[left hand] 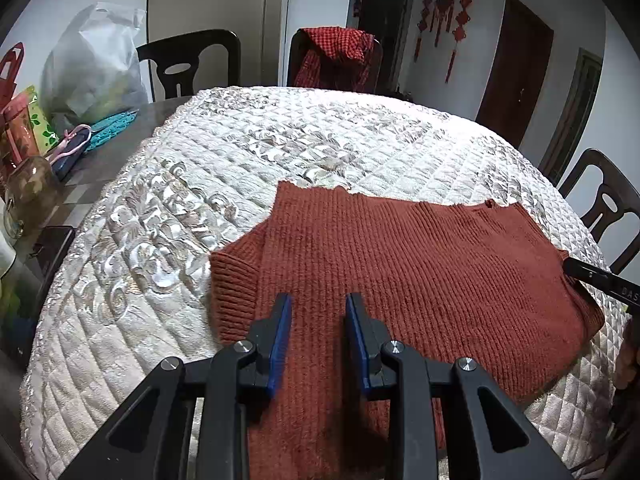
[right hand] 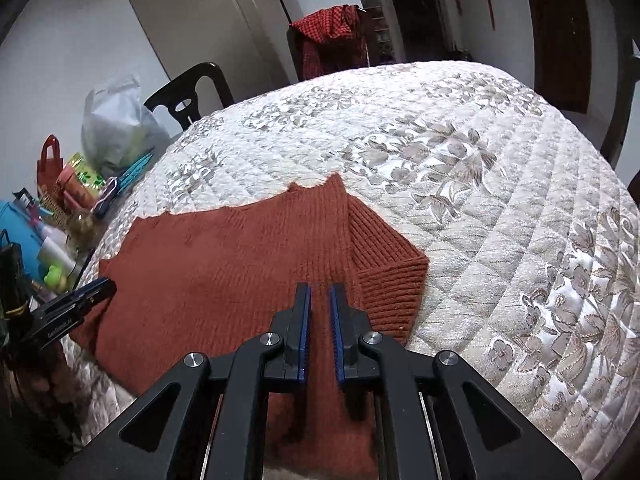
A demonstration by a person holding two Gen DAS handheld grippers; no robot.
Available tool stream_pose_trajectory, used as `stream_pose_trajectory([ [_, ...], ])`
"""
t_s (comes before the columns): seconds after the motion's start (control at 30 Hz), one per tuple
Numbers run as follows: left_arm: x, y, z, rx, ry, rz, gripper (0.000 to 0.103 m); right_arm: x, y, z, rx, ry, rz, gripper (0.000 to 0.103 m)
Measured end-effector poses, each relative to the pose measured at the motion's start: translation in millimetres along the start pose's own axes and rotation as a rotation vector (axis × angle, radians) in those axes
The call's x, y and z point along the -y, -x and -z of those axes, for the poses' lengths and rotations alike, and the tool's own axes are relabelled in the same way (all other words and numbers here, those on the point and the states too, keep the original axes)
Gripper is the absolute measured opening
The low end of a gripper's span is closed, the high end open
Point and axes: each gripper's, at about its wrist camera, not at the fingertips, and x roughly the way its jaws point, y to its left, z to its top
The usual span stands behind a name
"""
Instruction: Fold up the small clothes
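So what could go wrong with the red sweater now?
The sweater lies near the quilt's front edge, so a tug might pull it off. The left gripper and the right gripper may grab only one knit layer, leaving a lopsided fold. The folded sleeve could flop open.

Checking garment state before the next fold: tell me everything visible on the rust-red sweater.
The rust-red sweater is a thick ribbed knit lying flat on the quilted white cover, near its front edge. Both sleeves are already folded in, showing ribbed cuffs at the left and right sides. The far edge is uneven, with a small hole near one corner. The left gripper has its jaws apart over the near edge; the right gripper is nearly closed above it. Whether either pinches fabric cannot be told.
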Motion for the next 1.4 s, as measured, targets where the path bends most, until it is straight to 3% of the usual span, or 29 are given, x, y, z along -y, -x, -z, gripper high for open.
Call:
stream_pose_trajectory([
  [0.27, -8.3, 14.2, 1.0, 0.031, 0.011, -0.026, 0.031, -34.9, 8.5, 0.8, 0.012, 0.084, -0.058, 0.013],
  [0.6, -24.3, 13.2, 6.9, 0.018, 0.042, -0.051, 0.041, -80.0, -4.7, 5.2, -0.003, 0.184, -0.137, 0.014],
  [1.17, -31.2, 3.5, 4.6, 0.01, 0.075, 0.021, 0.055, -112.8, -29.7, 13.1, -0.057, 0.252, -0.175, 0.014],
  [1.4, -35.0, -7.3, 3.9, -0.022, 0.09, 0.039, 0.056, -114.1, -47.1, 15.0, -0.1, 0.25, -0.154, 0.014],
])
